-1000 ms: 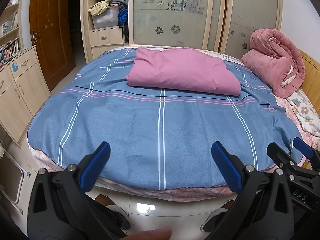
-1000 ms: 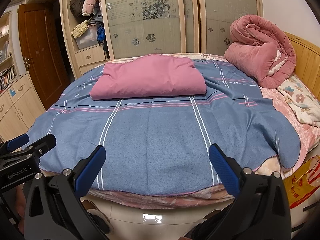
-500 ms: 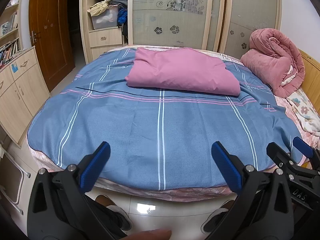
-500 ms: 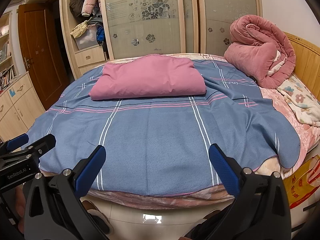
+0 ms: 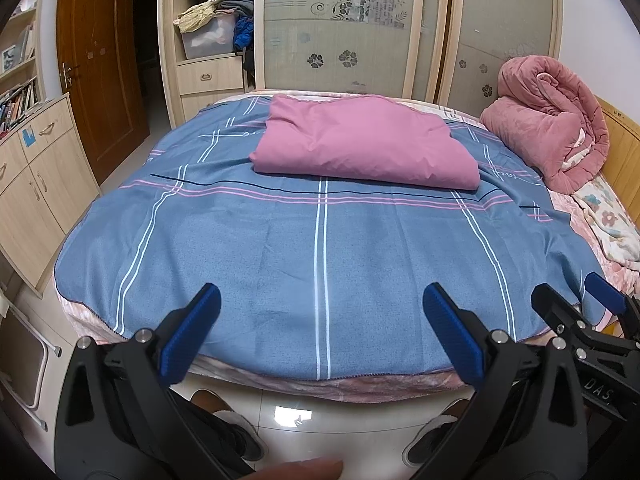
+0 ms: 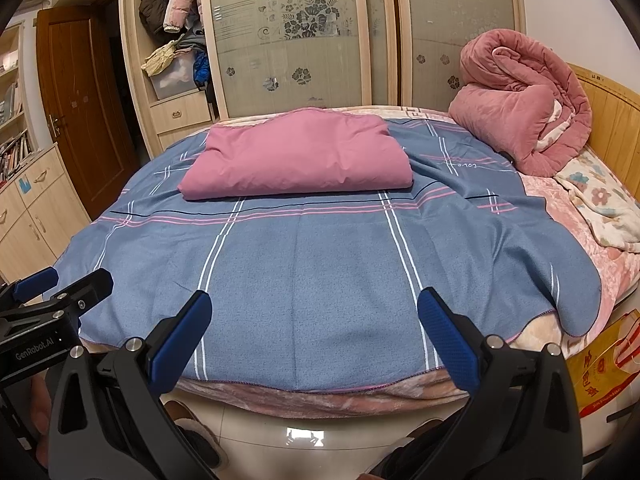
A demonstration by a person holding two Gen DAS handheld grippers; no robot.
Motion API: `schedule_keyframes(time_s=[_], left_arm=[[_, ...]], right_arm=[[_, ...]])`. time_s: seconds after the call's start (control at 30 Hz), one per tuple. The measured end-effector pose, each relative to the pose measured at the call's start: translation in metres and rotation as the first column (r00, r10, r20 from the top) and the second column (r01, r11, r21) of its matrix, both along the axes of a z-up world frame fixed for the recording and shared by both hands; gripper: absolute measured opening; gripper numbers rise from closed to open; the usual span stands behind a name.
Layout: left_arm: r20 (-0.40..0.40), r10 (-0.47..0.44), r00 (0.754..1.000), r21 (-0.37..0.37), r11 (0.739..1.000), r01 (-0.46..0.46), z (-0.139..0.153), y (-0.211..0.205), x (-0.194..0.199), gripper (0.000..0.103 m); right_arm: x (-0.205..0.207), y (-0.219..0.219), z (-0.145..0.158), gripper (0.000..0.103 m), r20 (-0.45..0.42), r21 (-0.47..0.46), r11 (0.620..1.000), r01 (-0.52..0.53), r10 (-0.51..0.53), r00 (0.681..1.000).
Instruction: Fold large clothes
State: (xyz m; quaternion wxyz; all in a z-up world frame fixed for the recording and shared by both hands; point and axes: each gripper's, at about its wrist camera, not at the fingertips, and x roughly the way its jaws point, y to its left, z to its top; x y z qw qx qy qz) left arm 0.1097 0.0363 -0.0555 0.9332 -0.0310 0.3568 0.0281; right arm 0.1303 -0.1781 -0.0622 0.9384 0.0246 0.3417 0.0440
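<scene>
A folded pink cloth [image 5: 366, 142] [image 6: 298, 156] lies flat at the far side of the bed, on a blue striped sheet [image 5: 320, 248] [image 6: 312, 264] spread across the mattress. My left gripper [image 5: 322, 316] hangs open above the sheet's near edge, nothing between its blue pads. My right gripper [image 6: 312, 314] is open too, at the same near edge, empty. Each gripper shows at the side of the other's view: the right one [image 5: 592, 312] and the left one [image 6: 52, 292]. Both stay well short of the pink cloth.
A rolled pink quilt [image 5: 552, 120] [image 6: 524, 108] sits at the bed's right by the wooden headboard [image 6: 600, 108]. Wardrobe doors [image 5: 352, 28] stand behind the bed, cabinets [image 5: 36, 176] on the left. Slippered feet [image 5: 224, 420] stand on the tiled floor below. A yellow bag [image 6: 600, 372] leans at the right.
</scene>
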Motion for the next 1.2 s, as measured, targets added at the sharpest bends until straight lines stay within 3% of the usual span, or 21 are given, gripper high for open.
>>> schedule_keyframes(time_s=[1.2], left_arm=[[-0.004,-0.014,1.0,0.005,1.0,0.014,-0.0013,-0.0029,0.0012,0.101]], right_arm=[[0.0016,-0.0001,-0.0047,0.102,-0.005,0.004,1.0,0.001,-0.001,1.0]])
